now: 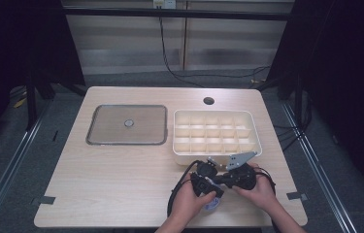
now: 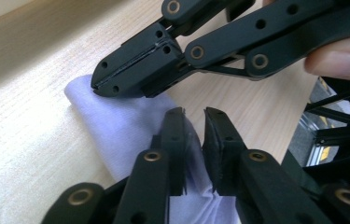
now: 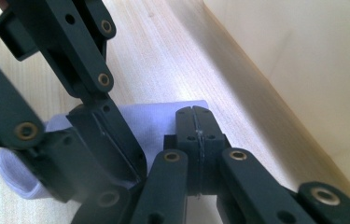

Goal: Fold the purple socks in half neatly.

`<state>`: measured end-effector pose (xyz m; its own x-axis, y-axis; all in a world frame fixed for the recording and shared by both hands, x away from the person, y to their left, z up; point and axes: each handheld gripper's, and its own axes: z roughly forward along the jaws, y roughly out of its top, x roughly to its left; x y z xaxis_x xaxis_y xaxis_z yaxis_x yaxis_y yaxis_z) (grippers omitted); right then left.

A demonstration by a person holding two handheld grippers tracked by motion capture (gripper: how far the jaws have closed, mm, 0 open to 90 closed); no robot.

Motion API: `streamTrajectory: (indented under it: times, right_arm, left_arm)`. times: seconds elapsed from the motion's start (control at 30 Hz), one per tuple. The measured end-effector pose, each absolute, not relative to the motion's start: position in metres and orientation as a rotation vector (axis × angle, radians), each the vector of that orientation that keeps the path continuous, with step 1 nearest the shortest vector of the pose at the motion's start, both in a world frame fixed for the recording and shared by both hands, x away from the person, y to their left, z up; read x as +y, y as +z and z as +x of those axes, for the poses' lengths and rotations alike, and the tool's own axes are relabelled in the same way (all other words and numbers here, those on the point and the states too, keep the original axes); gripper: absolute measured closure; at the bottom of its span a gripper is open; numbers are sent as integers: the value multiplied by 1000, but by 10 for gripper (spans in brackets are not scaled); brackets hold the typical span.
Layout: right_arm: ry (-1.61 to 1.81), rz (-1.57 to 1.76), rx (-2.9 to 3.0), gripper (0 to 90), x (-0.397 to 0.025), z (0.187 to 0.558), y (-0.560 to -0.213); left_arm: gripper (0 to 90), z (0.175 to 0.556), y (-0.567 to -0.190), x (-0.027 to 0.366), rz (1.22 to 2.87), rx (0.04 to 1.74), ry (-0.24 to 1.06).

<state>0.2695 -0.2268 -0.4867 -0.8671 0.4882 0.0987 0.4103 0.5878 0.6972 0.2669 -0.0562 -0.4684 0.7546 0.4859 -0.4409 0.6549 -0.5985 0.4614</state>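
Note:
A pale lilac cloth, perhaps a sock, lies on the wooden table near the front edge, under the person's hands. My left gripper has closed on a fold of the cloth, which is bunched between its jaws. My right gripper reaches in from above, jaws pressed together on the cloth's far corner. In the right gripper view, my right gripper pinches the cloth's edge, with the left gripper just beside it. From above, the left gripper and right gripper nearly touch.
A white box with several compartments stands just behind the grippers; its wall is close on the right. A grey square lid with a centre knob lies at the back left. A round hole marks the table's far edge.

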Motion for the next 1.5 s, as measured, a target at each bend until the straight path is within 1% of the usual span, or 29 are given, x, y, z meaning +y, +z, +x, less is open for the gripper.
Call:
streamTrajectory:
  times: [0.27, 0.5, 0.67, 0.77, 0.97, 1.07, 1.17, 1.33, 1.5]
  right_arm:
    - [1145, 765, 2704, 900, -226, 268, -487]
    - [1148, 766, 2704, 900, -227, 268, -487]
    - [1150, 767, 2706, 900, -228, 268, -487]
    - [1147, 770, 2705, 900, -228, 268, -487]
    - [1146, 755, 2707, 900, -228, 268, -488]
    - [1151, 754, 2705, 900, -228, 267, -488]
    - [1152, 757, 2705, 900, -227, 267, -488]
    - [1148, 752, 2708, 900, -225, 267, -488]
    - [1148, 754, 2705, 900, -225, 267, -488]
  left_arm:
    - [733, 267, -462, -49, 2307, 857, -379]
    - [713, 268, -450, -39, 2292, 854, -365]
    - [725, 272, -444, -30, 2271, 873, -331]
    - [753, 273, -445, -28, 2273, 887, -325]
    - [765, 265, -462, -34, 2320, 865, -352]
    - [803, 262, -469, -36, 2335, 869, -340]
    - [805, 260, -467, -35, 2338, 864, -327]
    - [796, 255, -460, -35, 2320, 833, -355]
    - [783, 247, -461, -38, 2334, 804, -359]
